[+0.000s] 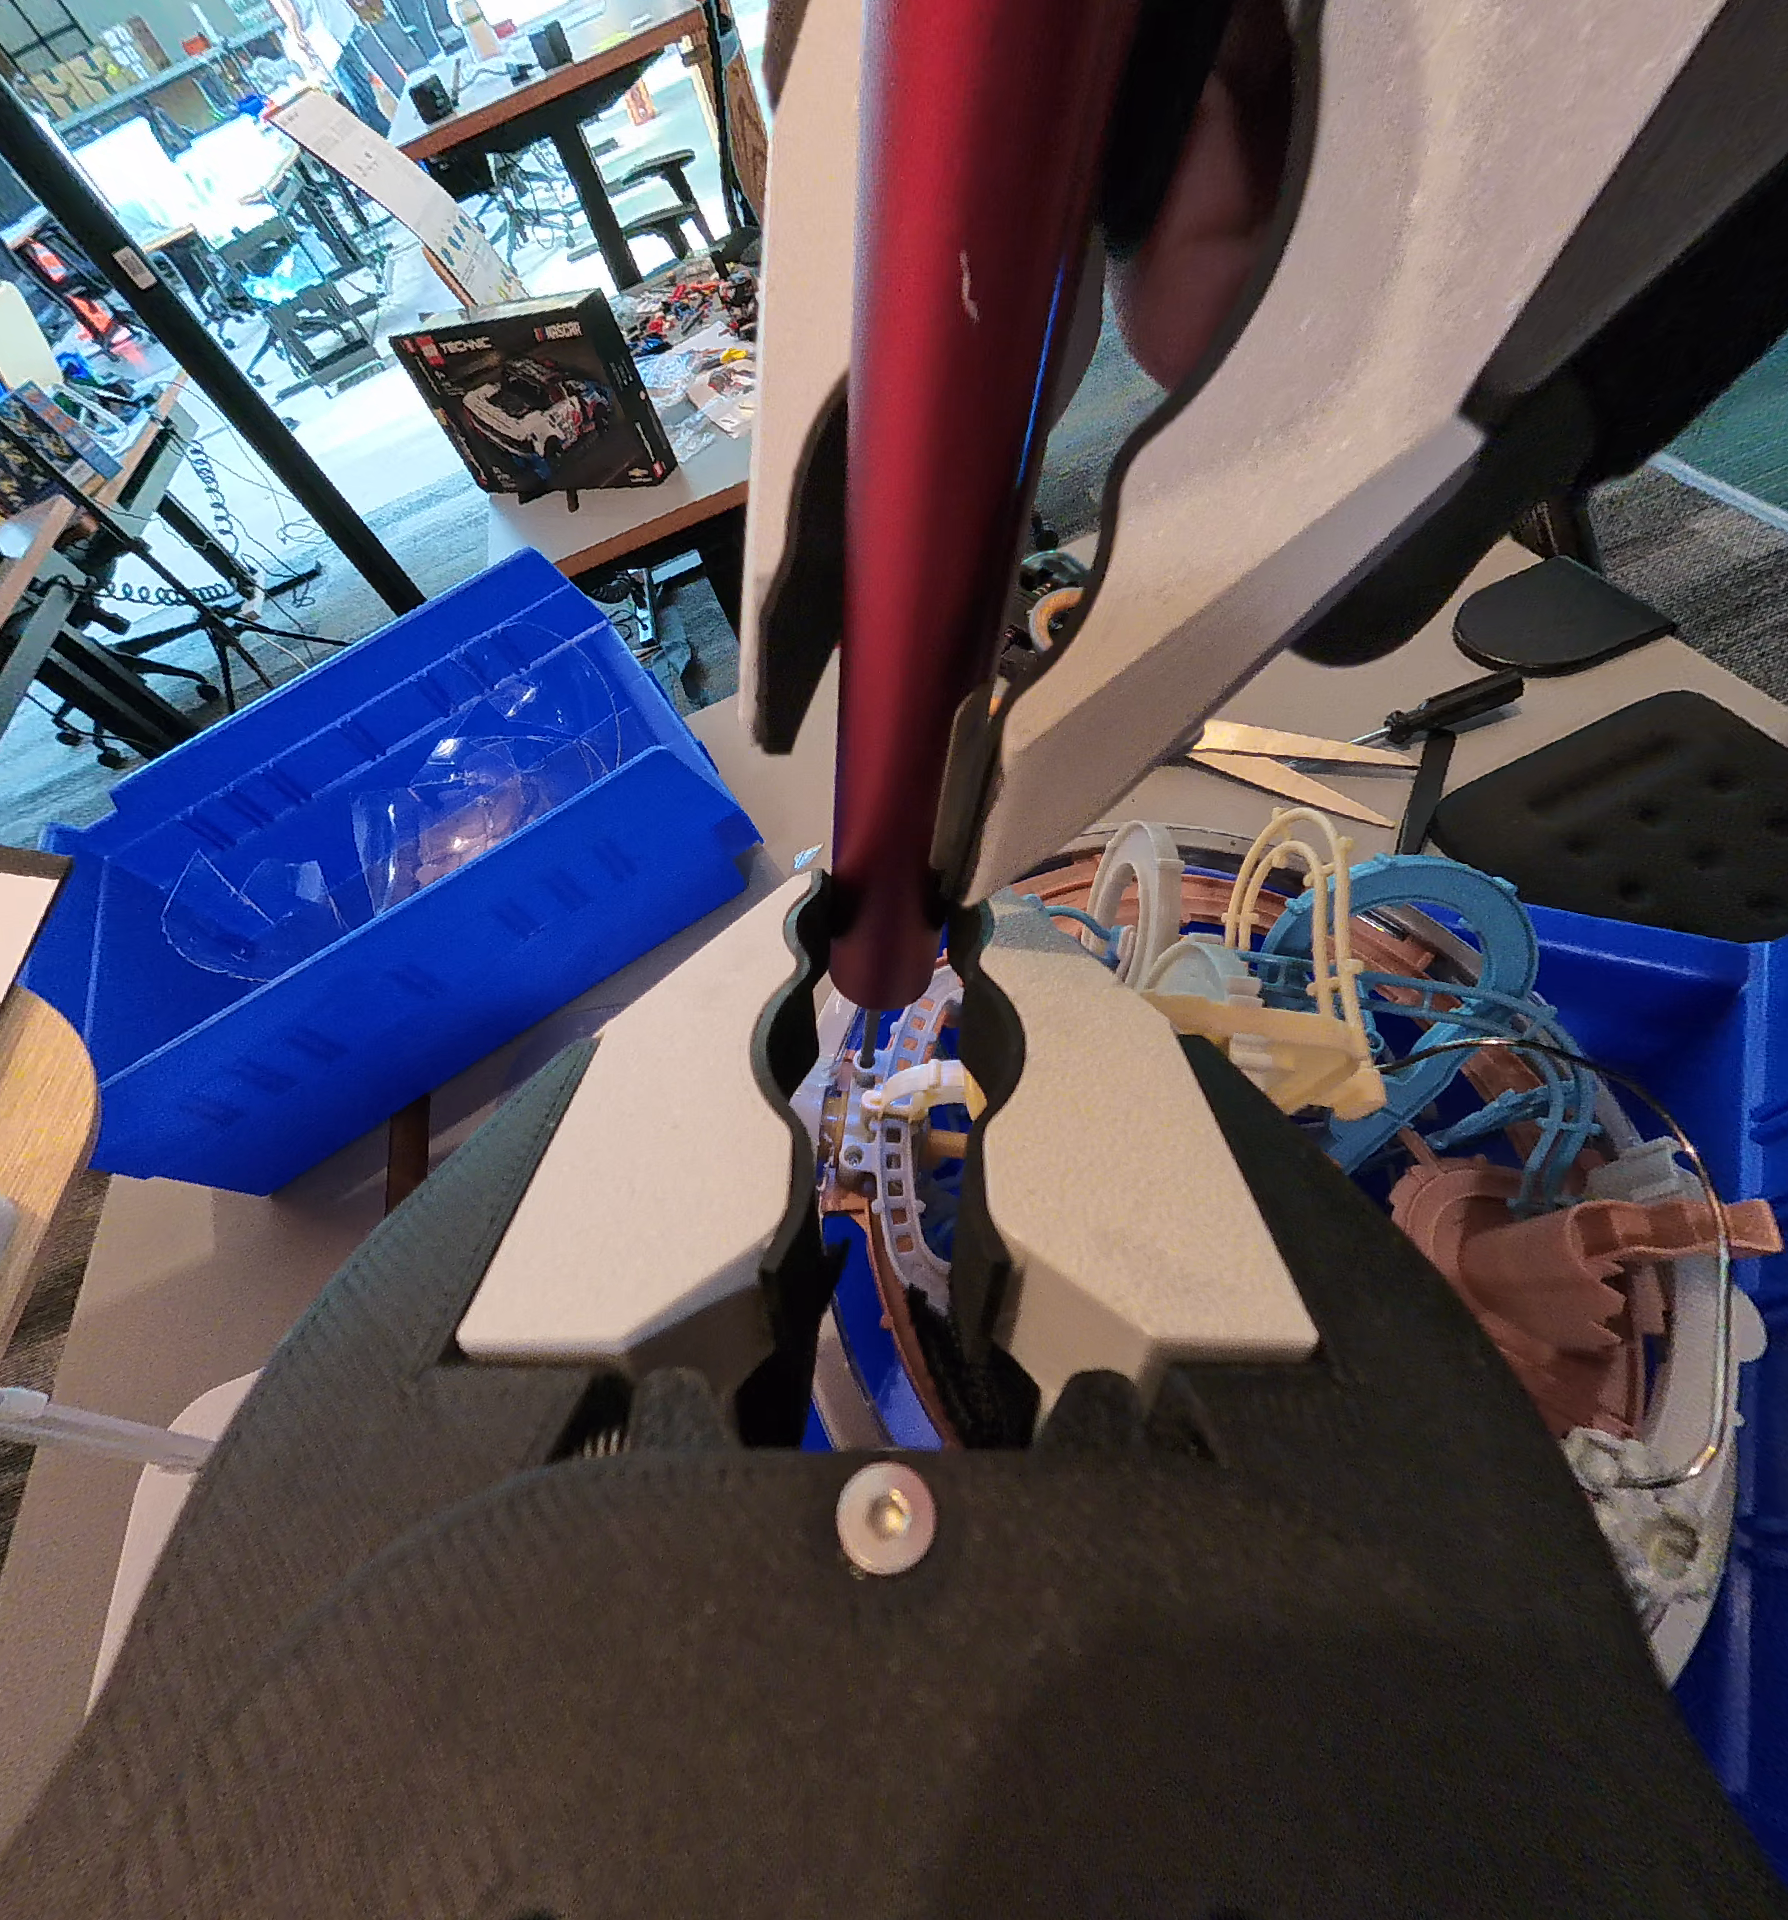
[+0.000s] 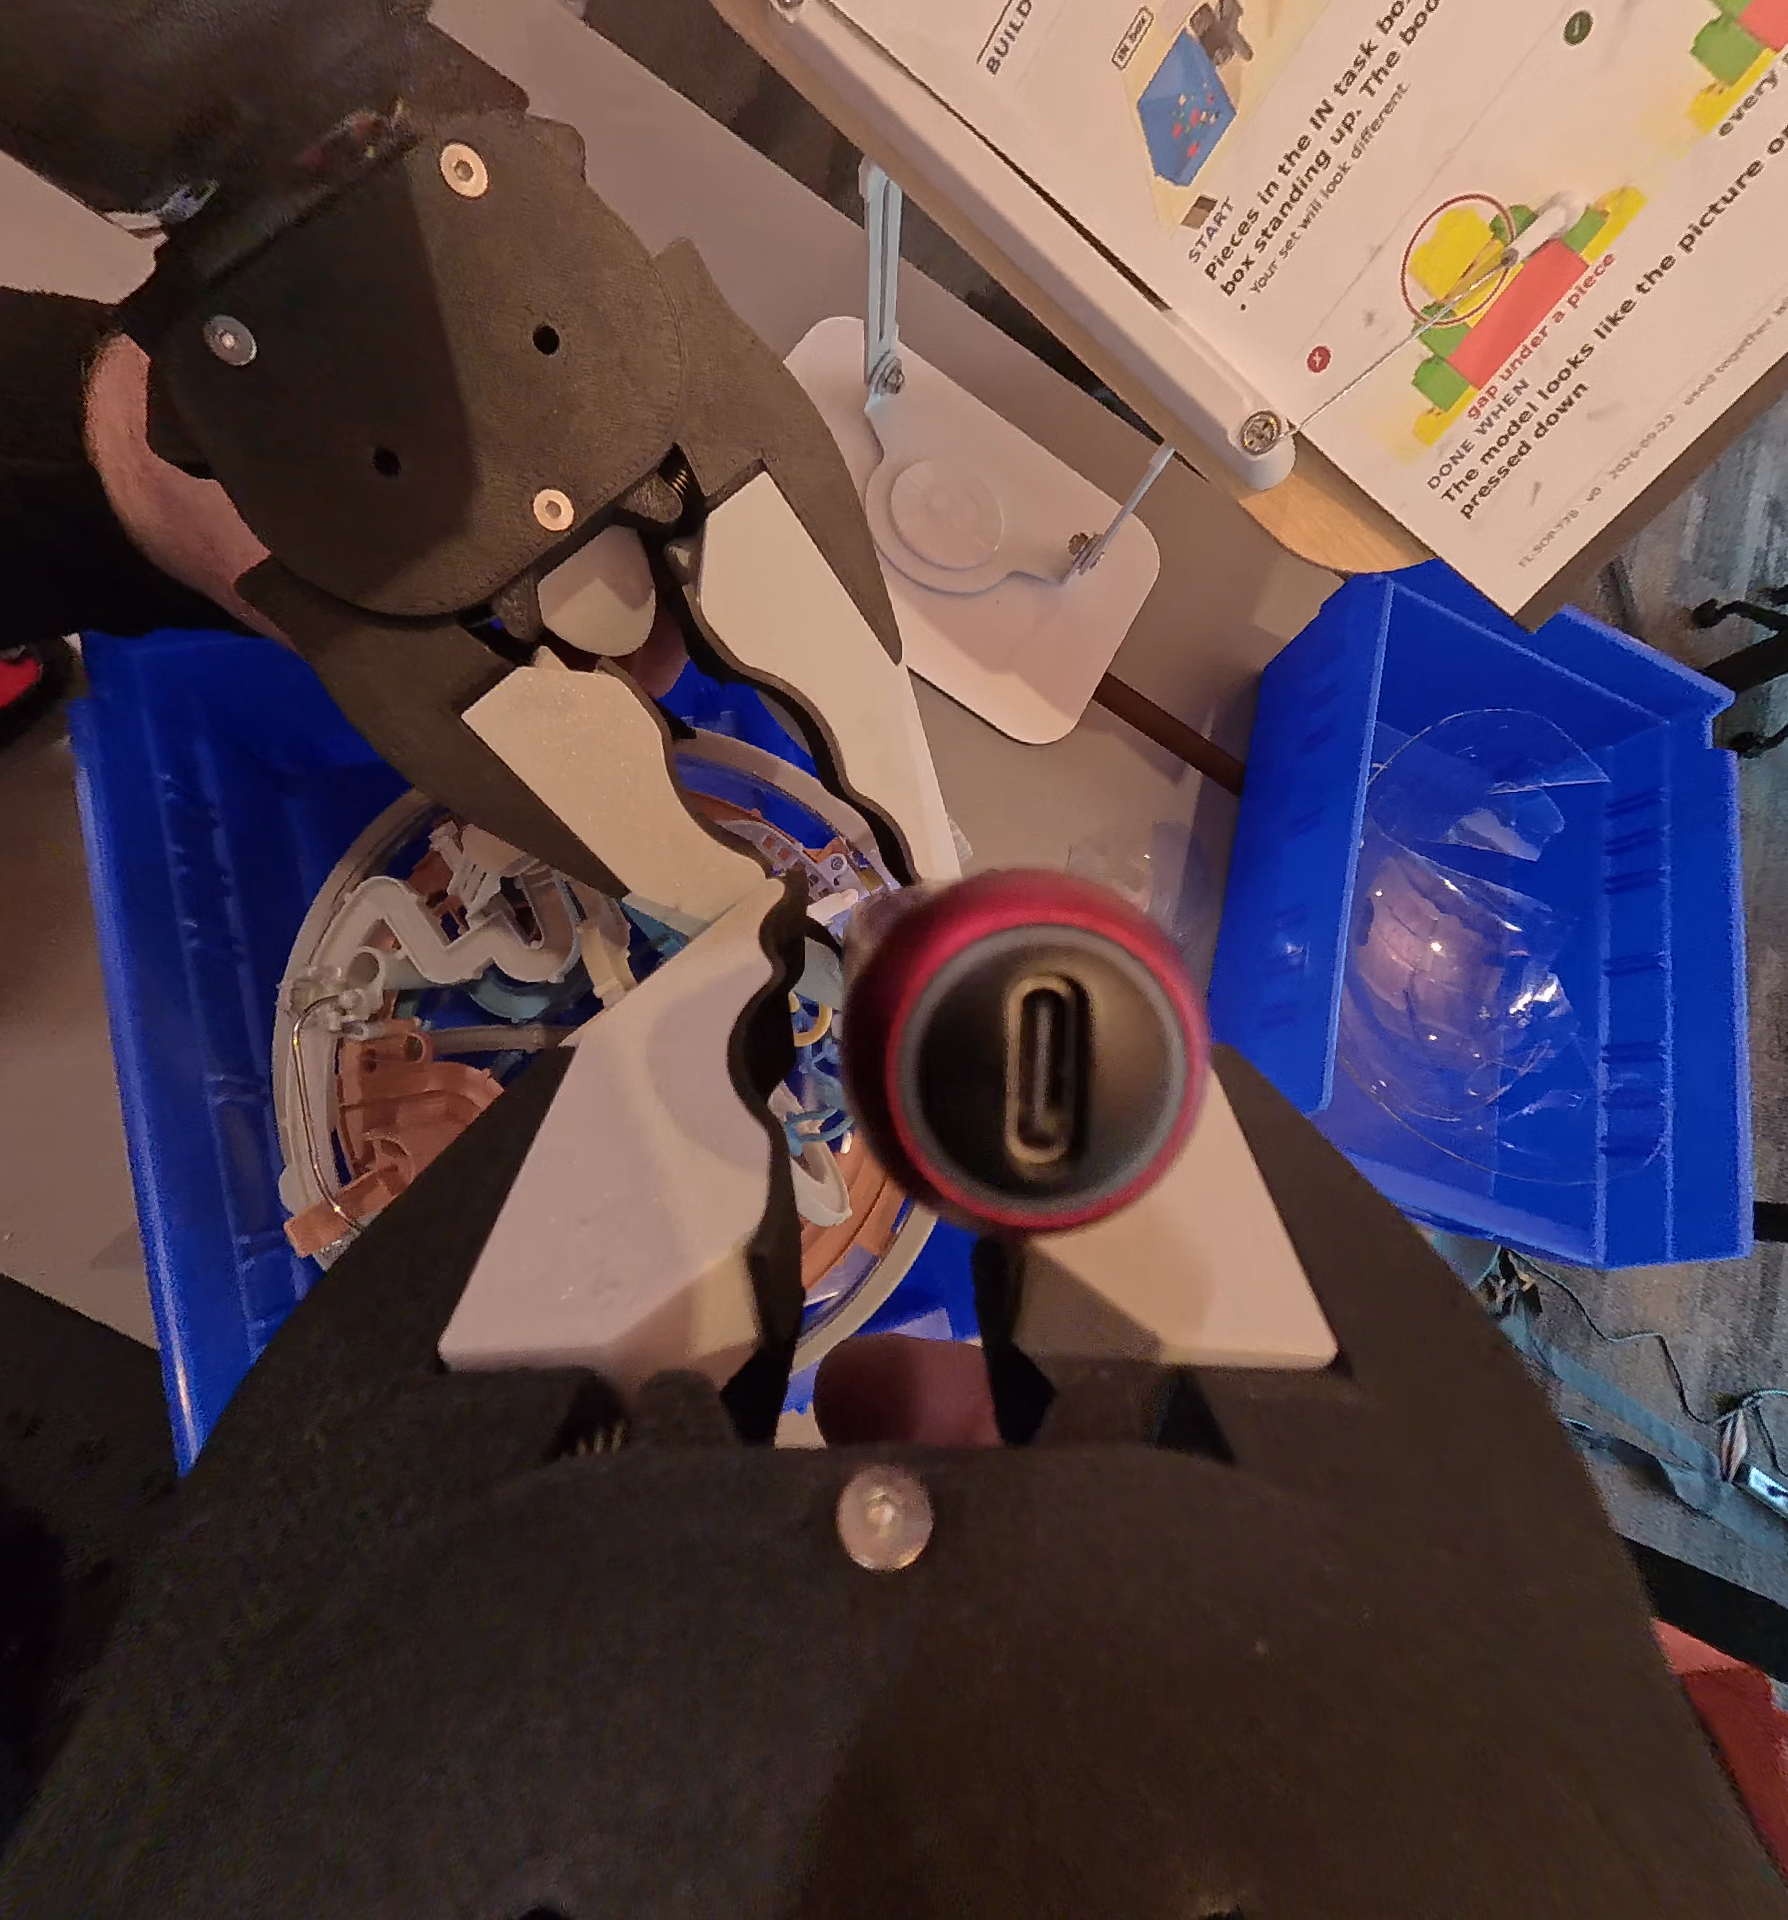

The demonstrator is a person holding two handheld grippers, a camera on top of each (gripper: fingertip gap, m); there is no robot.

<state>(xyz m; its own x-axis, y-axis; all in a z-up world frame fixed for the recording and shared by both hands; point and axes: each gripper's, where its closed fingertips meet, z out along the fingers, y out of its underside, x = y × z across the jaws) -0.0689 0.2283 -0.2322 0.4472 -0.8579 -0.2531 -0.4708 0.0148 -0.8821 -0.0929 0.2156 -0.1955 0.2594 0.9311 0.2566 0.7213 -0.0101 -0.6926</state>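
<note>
1. The red screwdriver point(image 1: 931, 468) stands bit-down on the plastic model point(image 1: 1389, 1039) inside the blue bin point(image 1: 1783, 1039).
2. Your right gripper point(image 2: 890, 935) is clamped on its barrel.
3. Your left gripper point(image 1: 885, 920) pinches its lower end.
4. A second bin point(image 1: 370, 1049), just beside, holds clear domes point(image 1: 454, 831).

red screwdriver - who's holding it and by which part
Both grippers hold the red screwdriver: the right gripper around its upper barrel, the left gripper at its lower end near the bit.

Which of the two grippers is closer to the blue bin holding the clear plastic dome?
Hard to call. The left gripper and right gripper both clamp the red electric screwdriver, beside the blue bin.
</note>
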